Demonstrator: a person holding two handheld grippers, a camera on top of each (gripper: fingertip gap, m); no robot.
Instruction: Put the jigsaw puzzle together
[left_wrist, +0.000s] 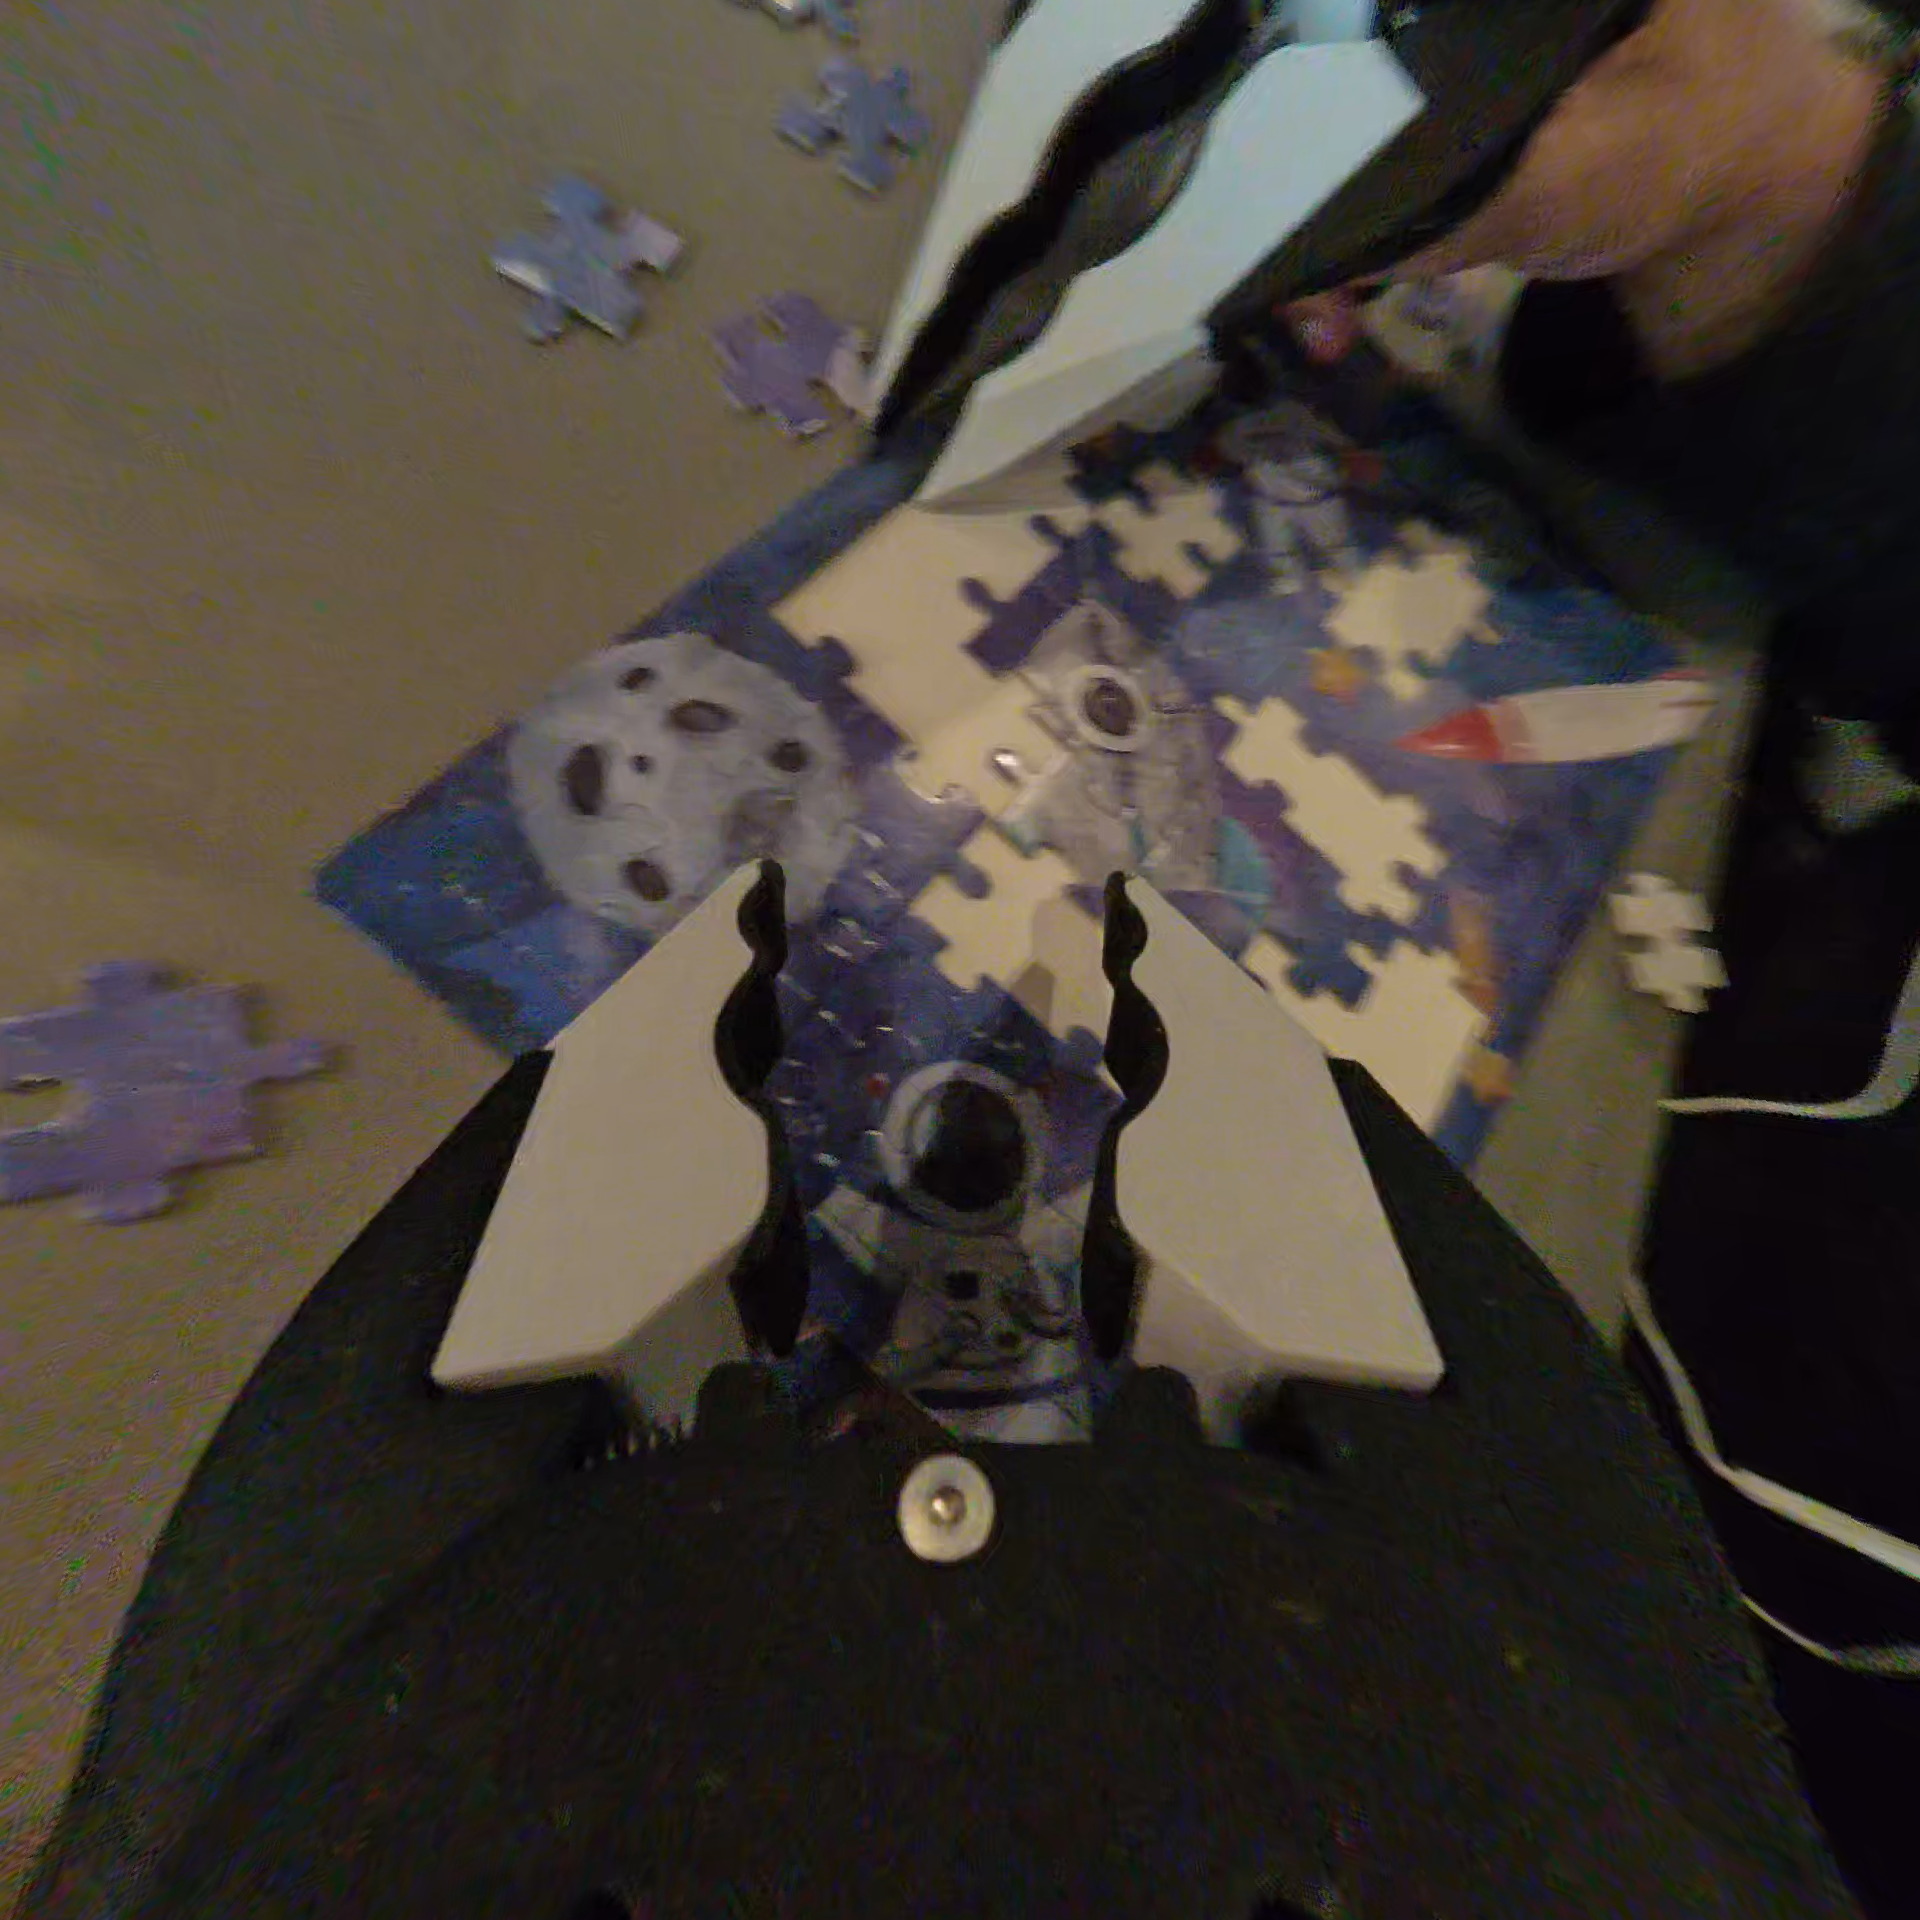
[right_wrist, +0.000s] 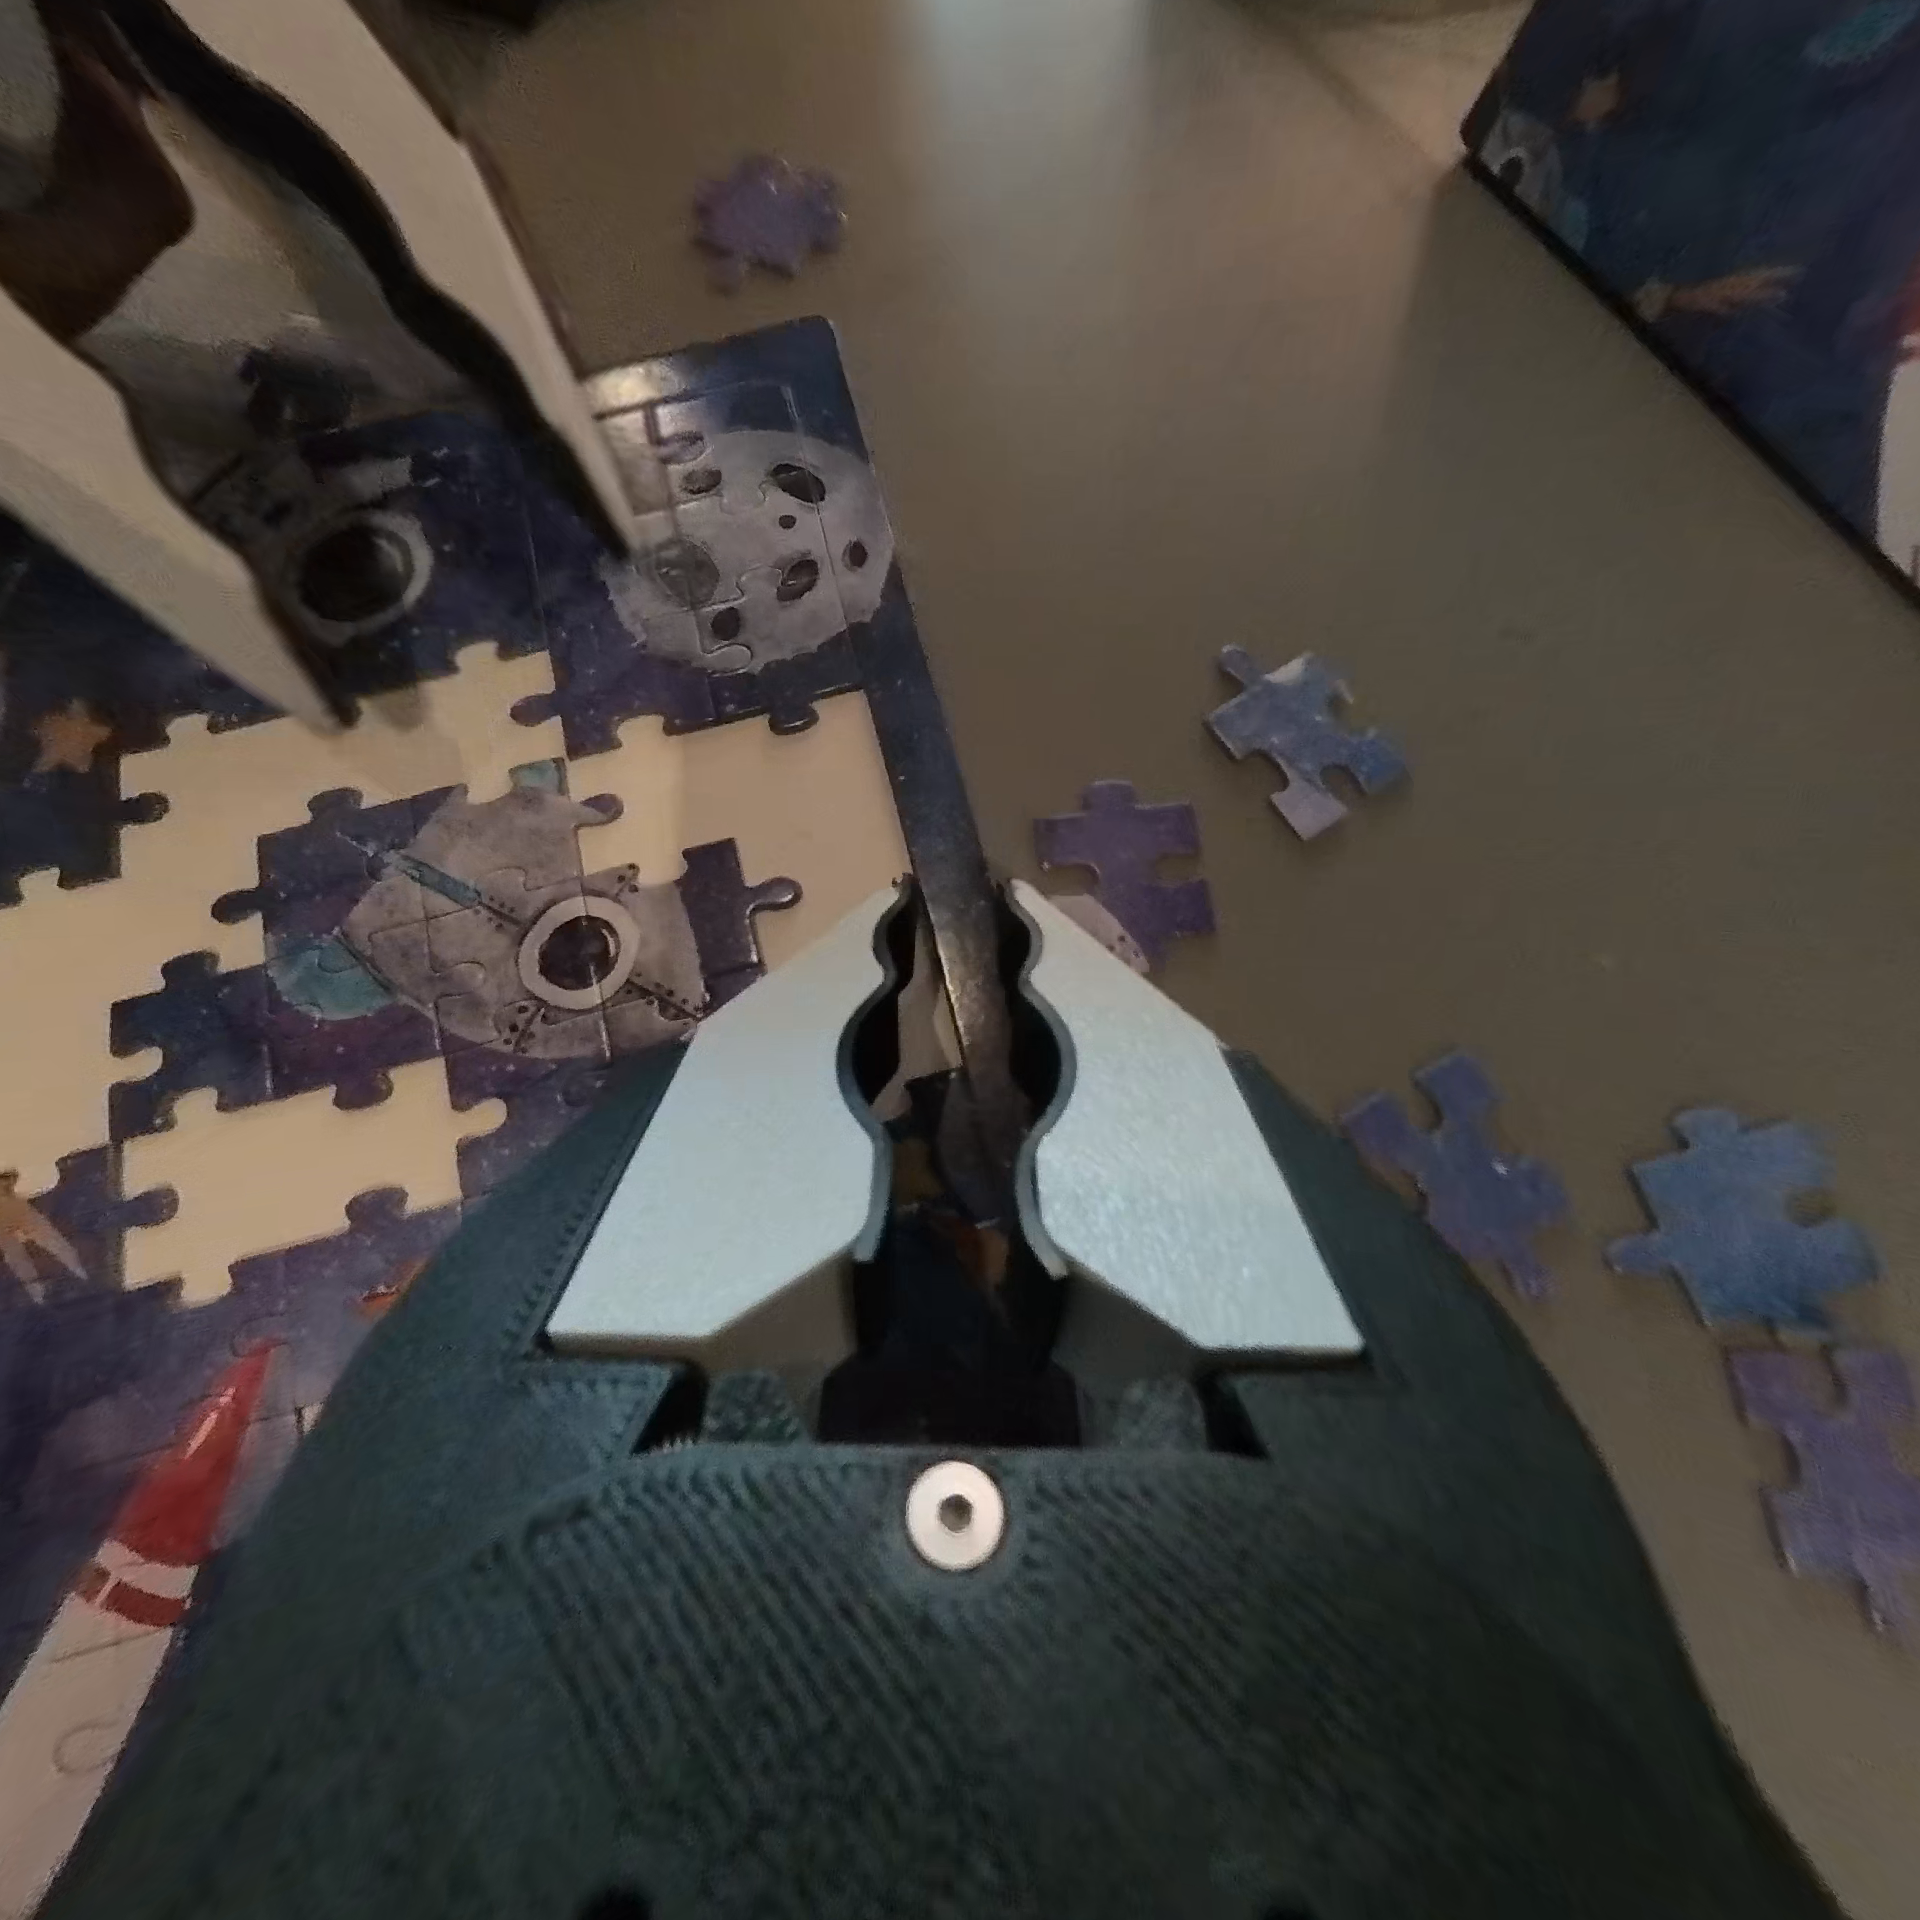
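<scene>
The space jigsaw board (left_wrist: 665, 748) lies on a beige table, partly filled, with several pale empty gaps (left_wrist: 1340, 800). My left gripper (left_wrist: 943, 883) is open and empty, hovering over the astronaut part (left_wrist: 966, 1164) of the picture. It also shows in the right wrist view (right_wrist: 457, 623) at top left, over the board near the moon (right_wrist: 769, 551). My right gripper (right_wrist: 958, 894) is closed to a narrow gap on the board's dark border strip (right_wrist: 914, 707). In the left wrist view it (left_wrist: 935, 488) sits at the board's far edge.
Loose blue and purple pieces lie on the table: several right of the board (right_wrist: 1304, 743) (right_wrist: 1127, 862) (right_wrist: 1745, 1226), one beyond it (right_wrist: 769, 213), one at the left (left_wrist: 135, 1091). A face-down white piece (left_wrist: 1662, 940) lies by the board. The puzzle box (right_wrist: 1714, 260) stands at the far right. A hand (left_wrist: 1662, 187) holds the right gripper.
</scene>
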